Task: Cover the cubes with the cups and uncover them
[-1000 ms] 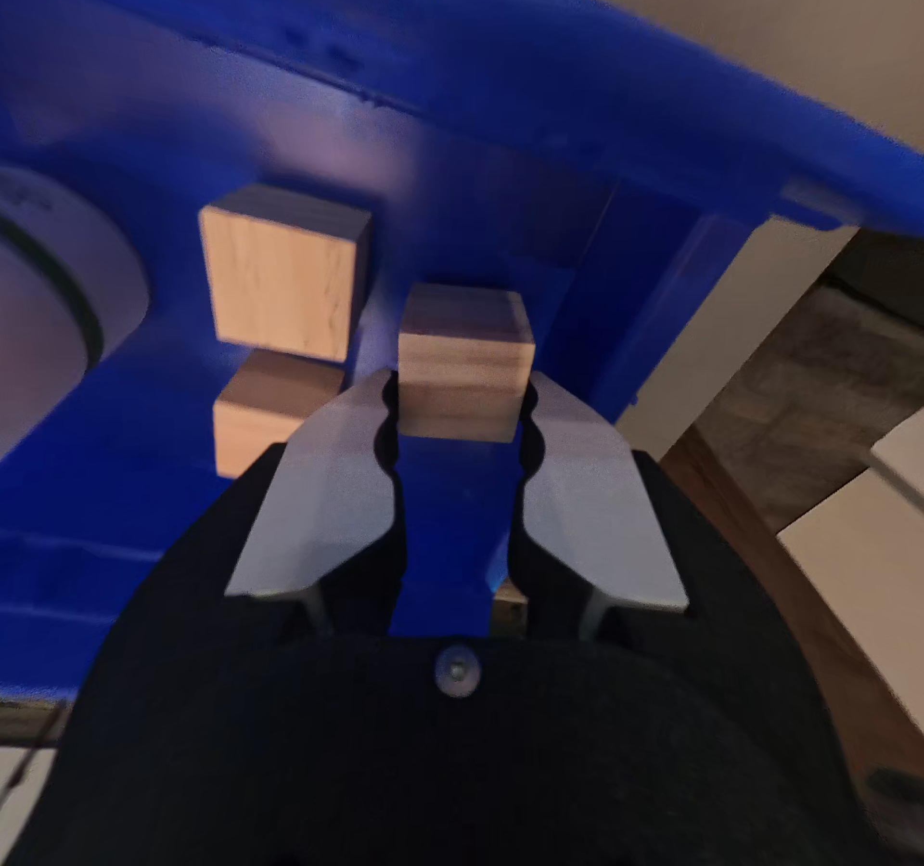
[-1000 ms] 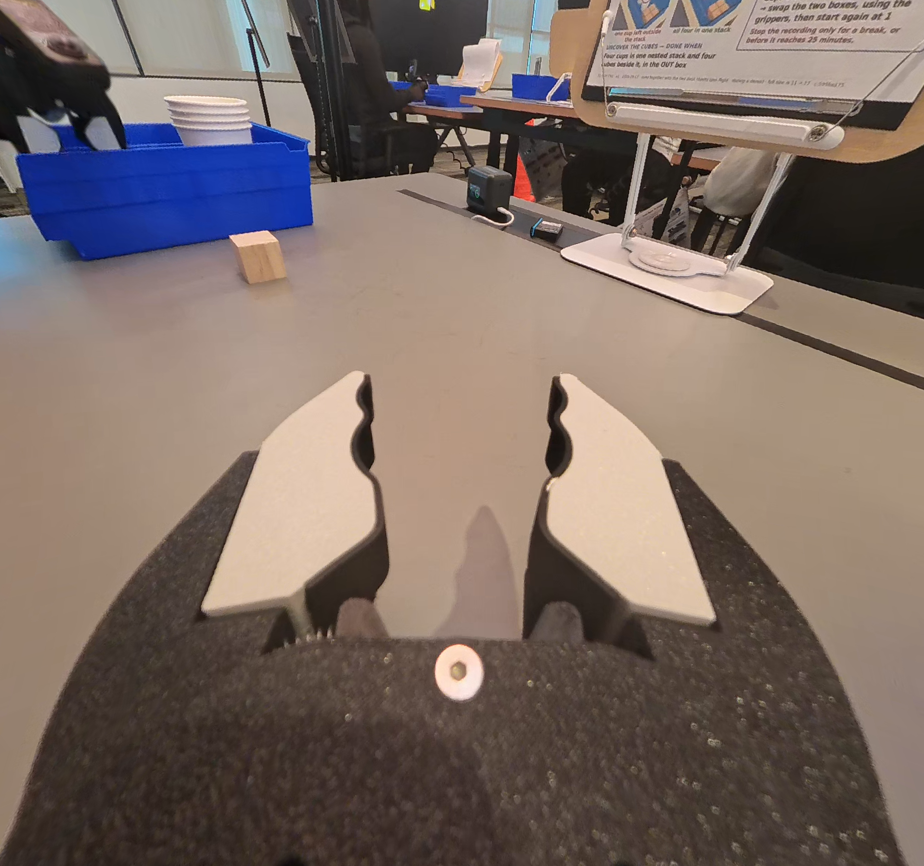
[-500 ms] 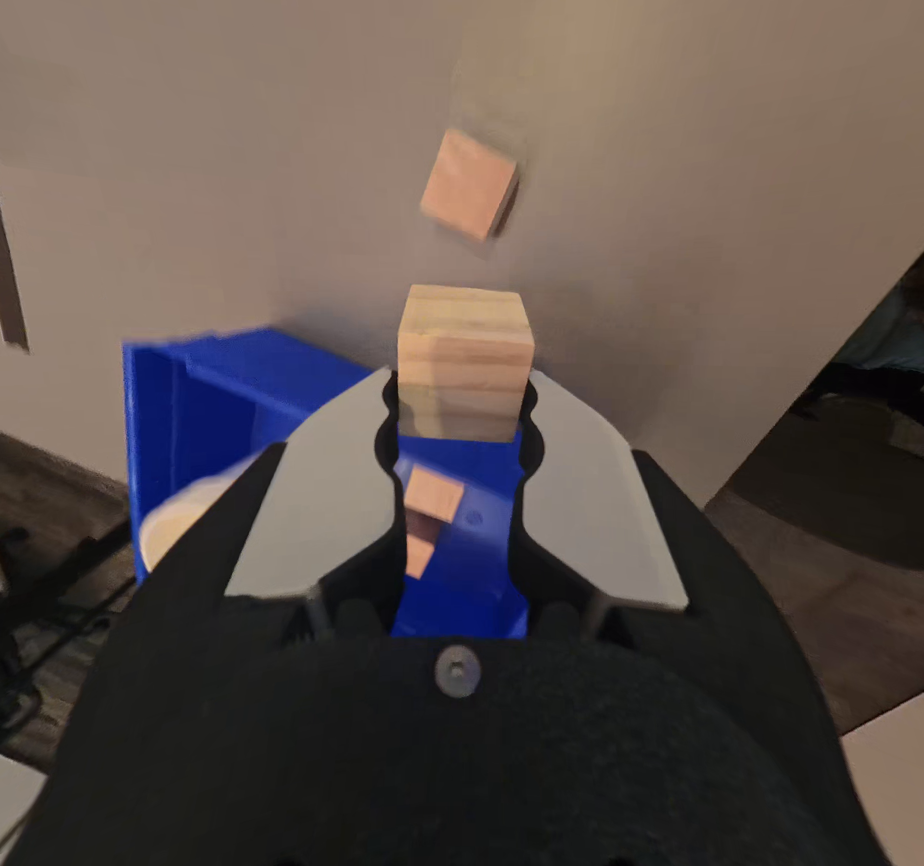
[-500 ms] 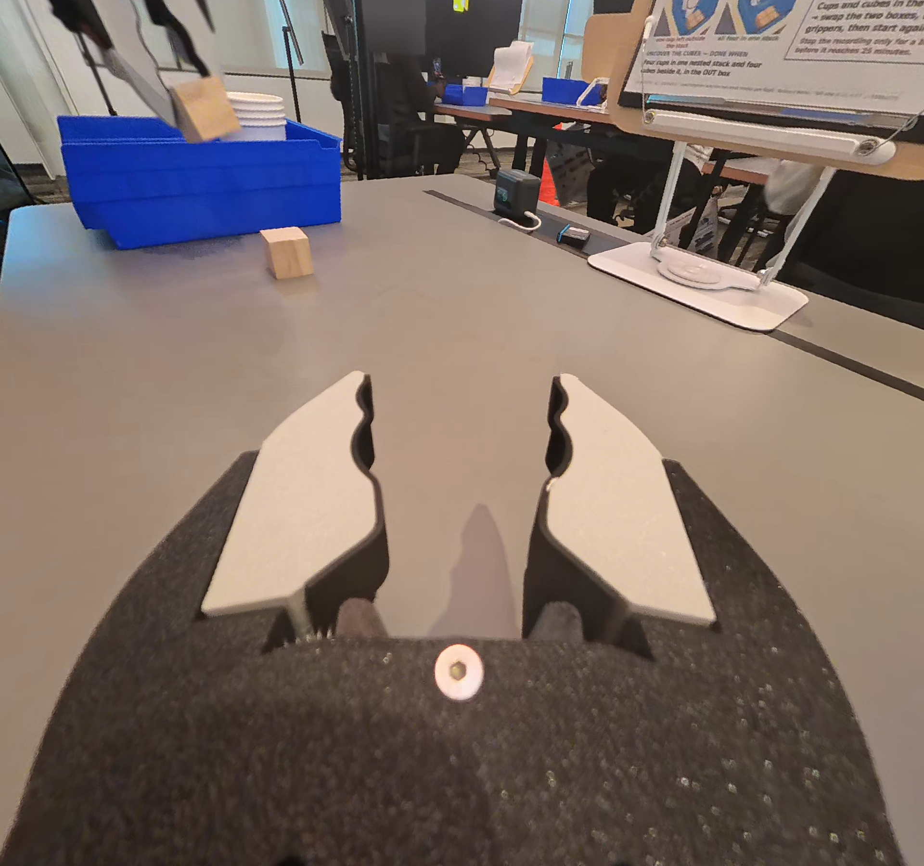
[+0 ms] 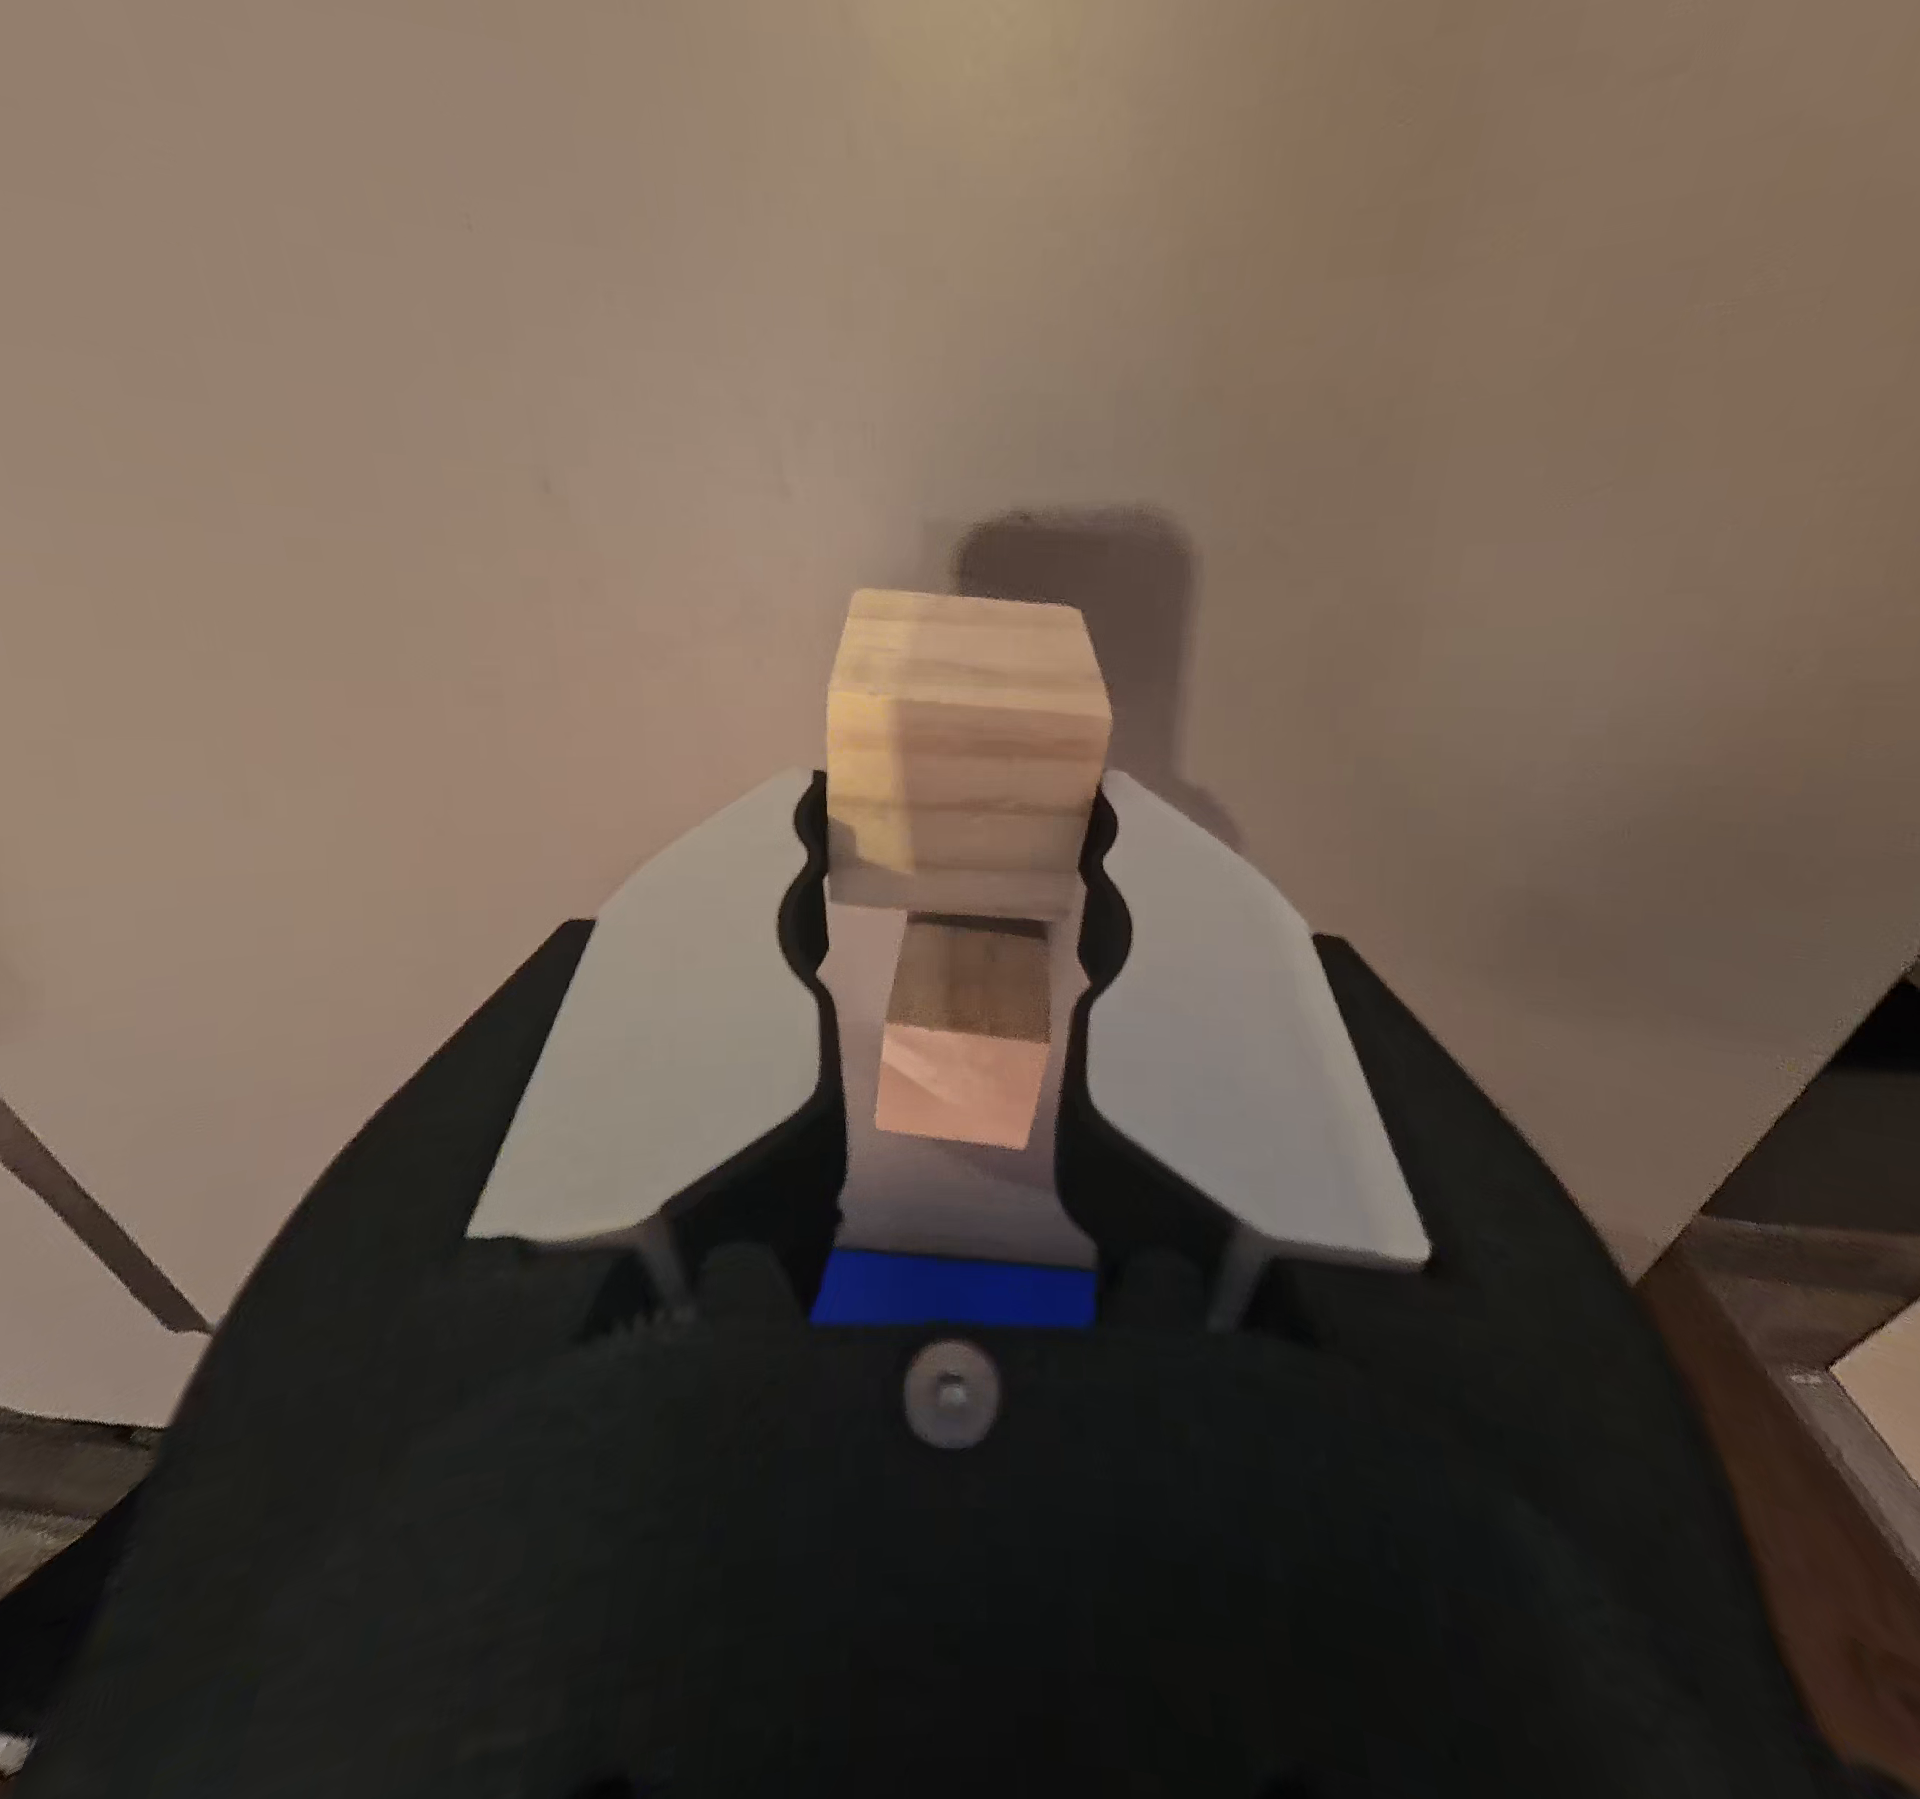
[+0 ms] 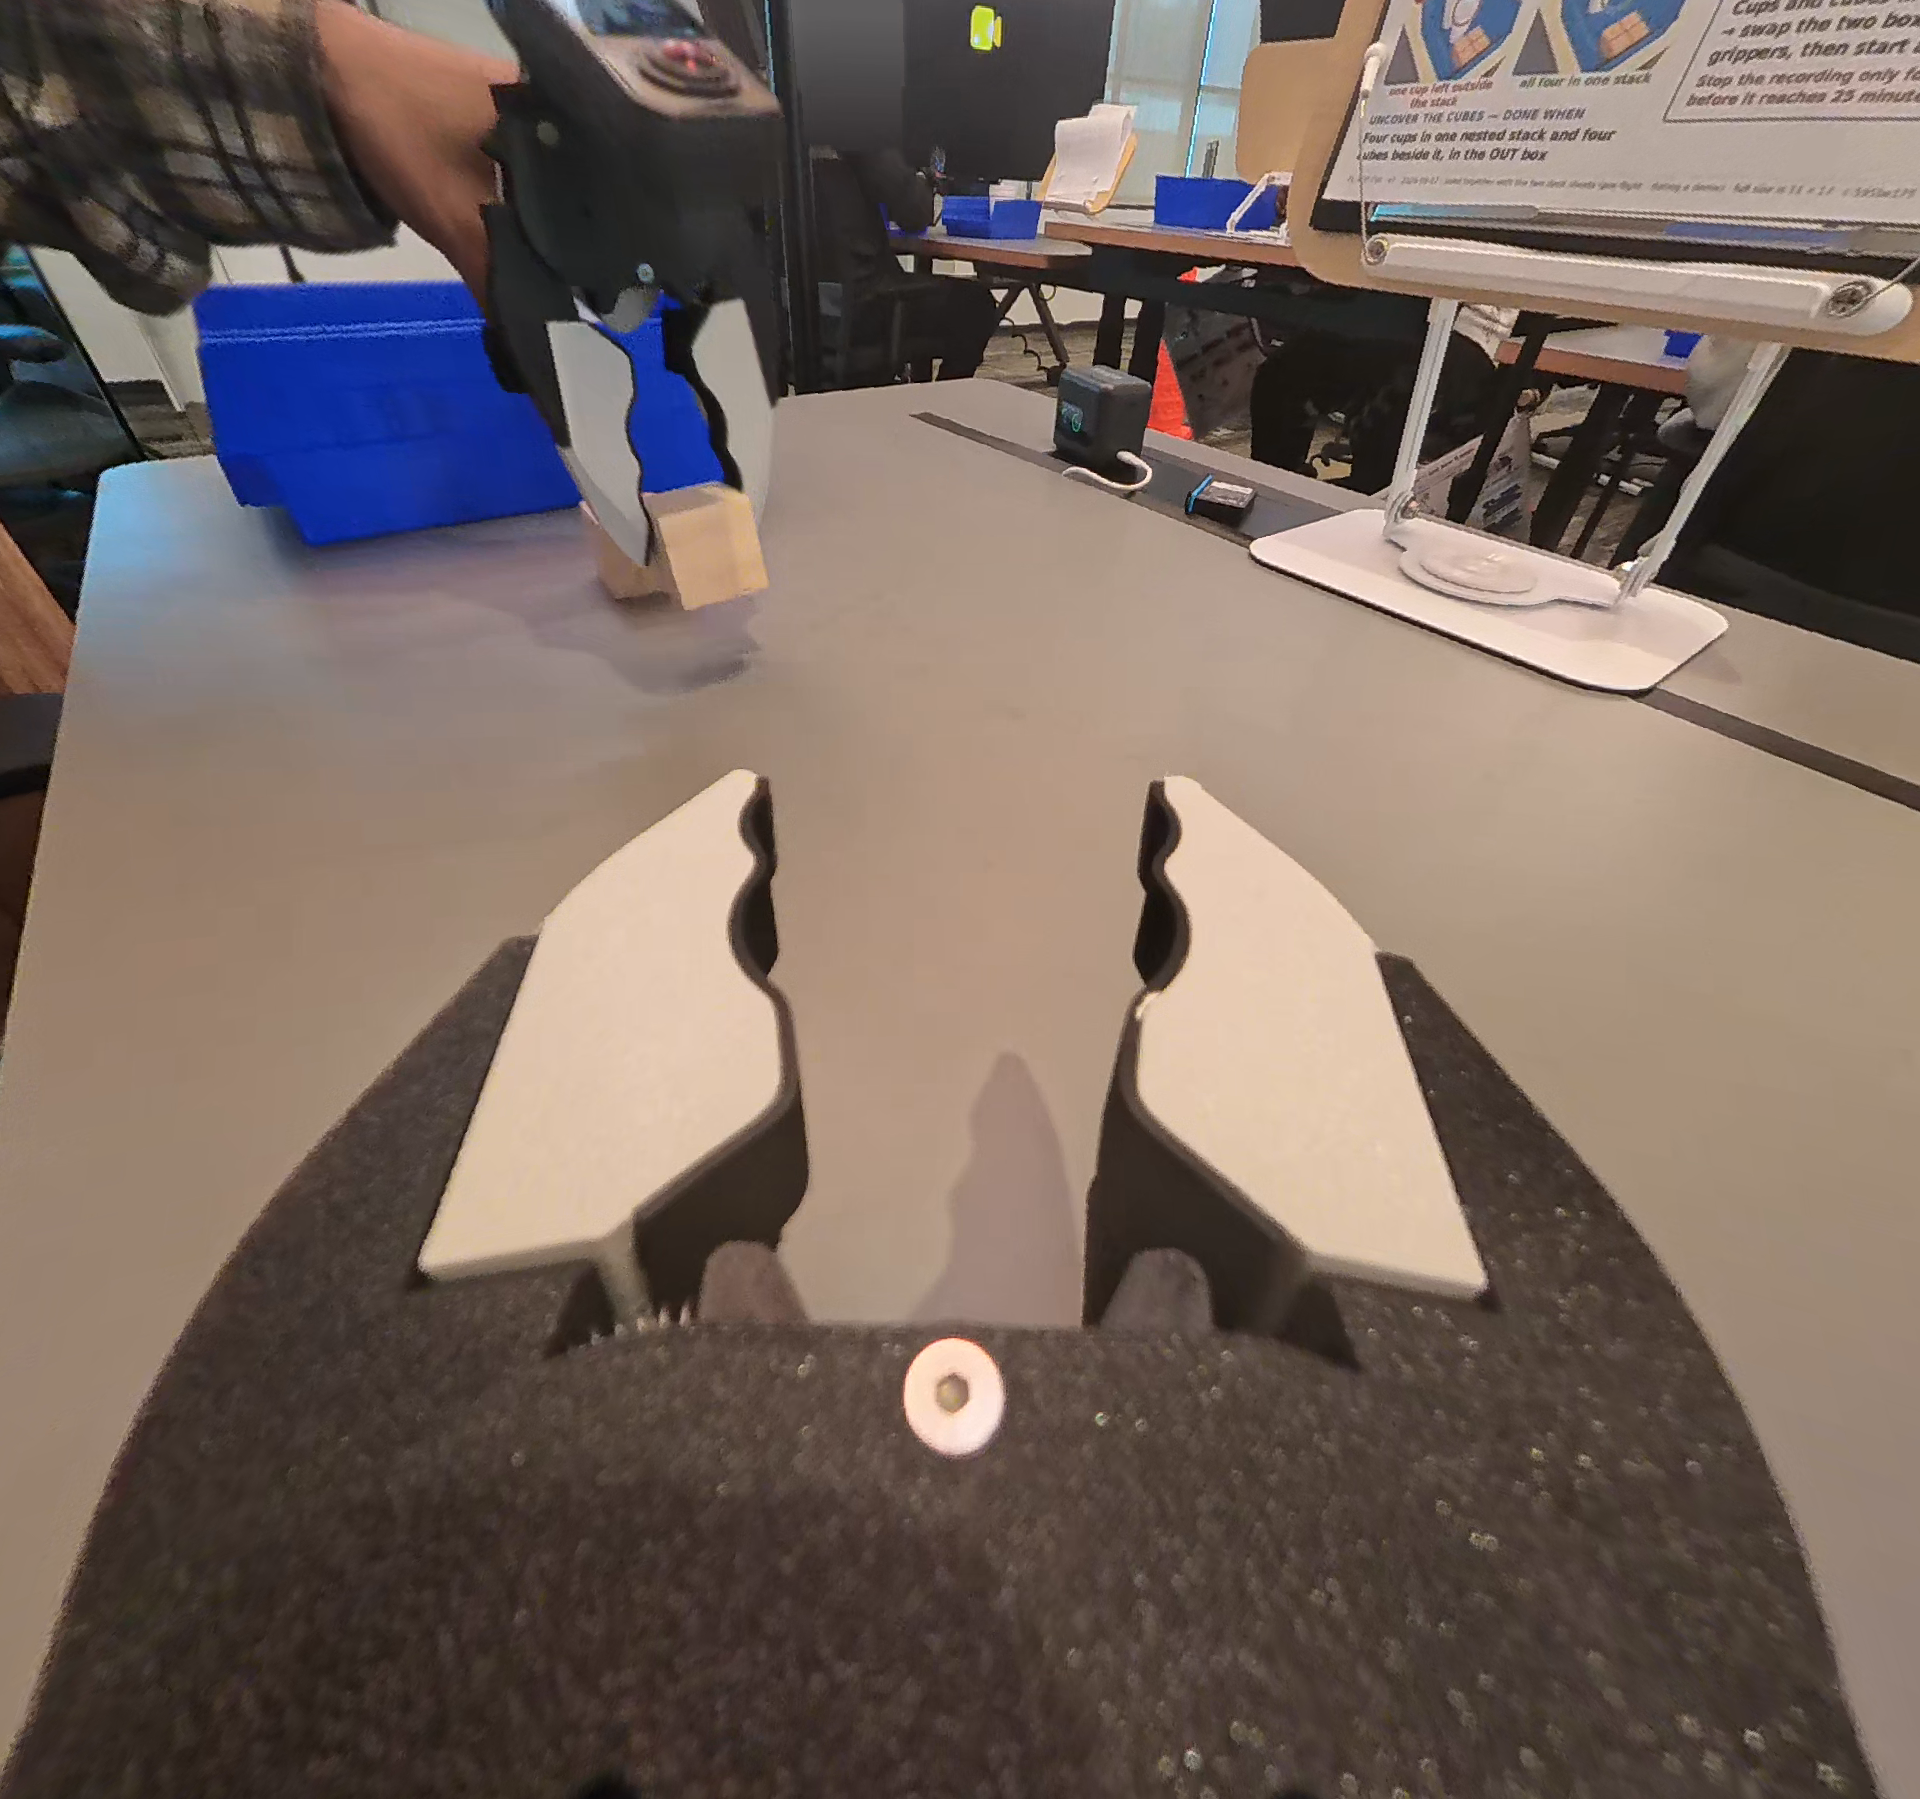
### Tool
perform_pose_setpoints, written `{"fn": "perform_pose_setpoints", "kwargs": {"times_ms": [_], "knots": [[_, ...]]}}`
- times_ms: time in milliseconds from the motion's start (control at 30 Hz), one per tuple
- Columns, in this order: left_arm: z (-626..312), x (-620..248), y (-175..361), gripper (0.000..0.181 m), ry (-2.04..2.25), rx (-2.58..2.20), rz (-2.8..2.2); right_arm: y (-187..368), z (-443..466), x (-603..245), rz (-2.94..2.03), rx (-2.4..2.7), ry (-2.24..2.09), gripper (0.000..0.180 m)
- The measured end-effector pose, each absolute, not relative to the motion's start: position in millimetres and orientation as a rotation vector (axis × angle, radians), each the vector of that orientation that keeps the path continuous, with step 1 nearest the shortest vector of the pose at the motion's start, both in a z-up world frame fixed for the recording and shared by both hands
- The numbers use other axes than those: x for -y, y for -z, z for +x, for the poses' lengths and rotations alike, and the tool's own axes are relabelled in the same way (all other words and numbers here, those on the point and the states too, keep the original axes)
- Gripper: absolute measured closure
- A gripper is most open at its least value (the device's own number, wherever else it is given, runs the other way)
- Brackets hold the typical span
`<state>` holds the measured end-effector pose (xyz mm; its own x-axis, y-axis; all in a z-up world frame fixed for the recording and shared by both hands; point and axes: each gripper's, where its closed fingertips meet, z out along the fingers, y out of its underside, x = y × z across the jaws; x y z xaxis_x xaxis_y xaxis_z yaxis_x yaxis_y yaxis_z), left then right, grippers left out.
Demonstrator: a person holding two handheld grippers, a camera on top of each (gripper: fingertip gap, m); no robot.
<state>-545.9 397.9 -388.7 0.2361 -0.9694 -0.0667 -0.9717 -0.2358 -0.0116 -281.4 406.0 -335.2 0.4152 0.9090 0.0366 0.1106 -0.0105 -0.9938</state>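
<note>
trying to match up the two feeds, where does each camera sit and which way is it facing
Left wrist view: on the left gripper, looking down along its fingers at the grey table; it clamps a held cube above a second cube.
Right wrist view: on the right gripper, open, low, facing across the table toward the blue bin; a plaid sleeve shows.
Shared: left gripper, both cubes, table.
</note>
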Motion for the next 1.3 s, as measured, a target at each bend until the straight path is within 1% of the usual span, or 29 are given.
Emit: {"fn": "perform_pose_setpoints", "kwargs": {"times_ms": [367,1300], "knots": [[-557,-396,410,0.136,-0.052,-1.924,-2.48,336,-283,-406,-1.458,0.969,-0.832,0.113],[-540,-402,418,0.135,0.014,-1.922,-2.462,334,-282,-405,-1.455,0.962,-0.838,0.113]]}}
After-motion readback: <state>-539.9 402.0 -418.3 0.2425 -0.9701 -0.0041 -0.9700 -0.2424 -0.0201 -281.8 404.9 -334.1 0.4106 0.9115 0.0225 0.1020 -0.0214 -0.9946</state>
